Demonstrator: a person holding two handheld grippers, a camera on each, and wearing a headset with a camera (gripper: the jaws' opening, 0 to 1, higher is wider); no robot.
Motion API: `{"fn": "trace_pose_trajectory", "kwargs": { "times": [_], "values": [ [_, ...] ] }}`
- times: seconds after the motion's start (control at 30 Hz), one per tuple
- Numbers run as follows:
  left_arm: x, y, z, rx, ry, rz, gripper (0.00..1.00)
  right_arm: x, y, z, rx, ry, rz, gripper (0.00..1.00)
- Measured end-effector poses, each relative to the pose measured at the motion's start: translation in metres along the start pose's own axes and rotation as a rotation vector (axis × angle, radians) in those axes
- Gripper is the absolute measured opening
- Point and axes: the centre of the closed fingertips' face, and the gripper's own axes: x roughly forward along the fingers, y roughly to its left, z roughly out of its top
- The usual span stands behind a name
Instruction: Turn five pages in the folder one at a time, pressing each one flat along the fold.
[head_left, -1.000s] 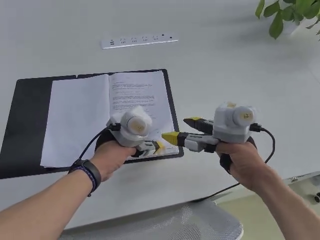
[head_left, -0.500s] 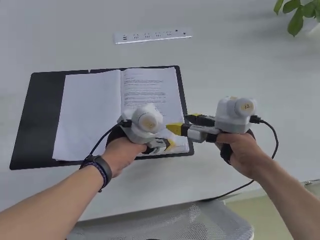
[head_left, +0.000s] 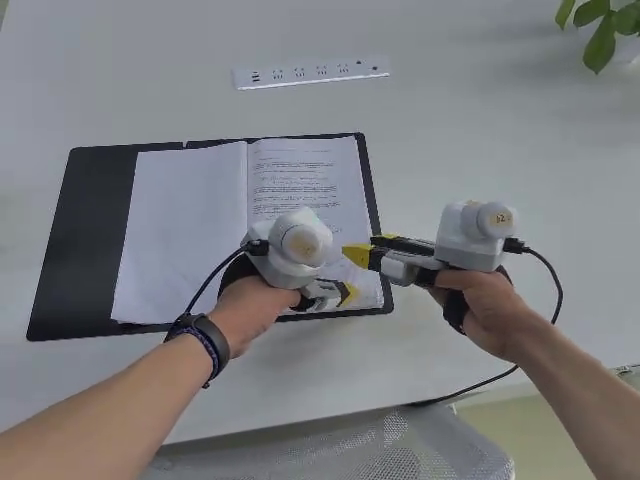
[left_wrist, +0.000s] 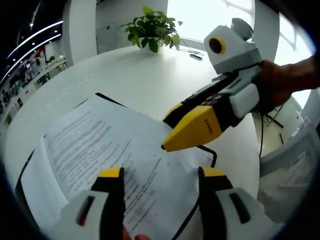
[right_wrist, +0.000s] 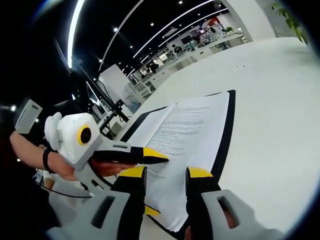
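Head view: the folder (head_left: 90, 240) lies open on the bench (head_left: 480, 120). The left gripper (head_left: 338, 293) is over the near right corner of the printed page (head_left: 305, 185), and the right gripper (head_left: 366, 249) is just beside that edge

Left gripper view: its fingers stand wide apart above the sheet, empty; closing too deep could pinch several leaves at once

Right gripper view: fingers parted, gripping nothing, close to the other tool; the two may collide, or drag and crease the corner

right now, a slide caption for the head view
Open folder: left claw and right claw, both open, over the printed page
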Motion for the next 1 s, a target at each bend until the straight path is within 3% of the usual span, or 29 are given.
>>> {"fn": "trace_pose_trajectory", "kwargs": {
  "times": [0.1, 0.27, 0.5, 0.6, 1.0],
  "values": [
    [-0.005, -0.004, 0.000, 0.003, -0.002, -0.010, 0.62, -0.001, -0.001, -0.004, 0.008, 0.008, -0.001, 0.25],
    [-0.014, -0.003, 0.005, -0.006, -0.023, -0.007, 0.64, -0.004, -0.001, -0.005, 0.045, -0.017, -0.001, 0.08],
    [-0.026, 0.000, 0.008, -0.004, -0.046, 0.008, 0.65, -0.004, 0.006, -0.008, 0.062, -0.017, 0.007, 0.00],
    [-0.032, 0.002, 0.008, -0.007, -0.054, 0.013, 0.65, -0.002, 0.001, -0.010, 0.043, -0.016, -0.026, 0.00],
    [-0.055, 0.017, 0.002, -0.033, -0.078, 0.047, 0.66, 0.003, 0.010, 0.001, 0.168, -0.097, -0.027, 0.00]
  ]
}}
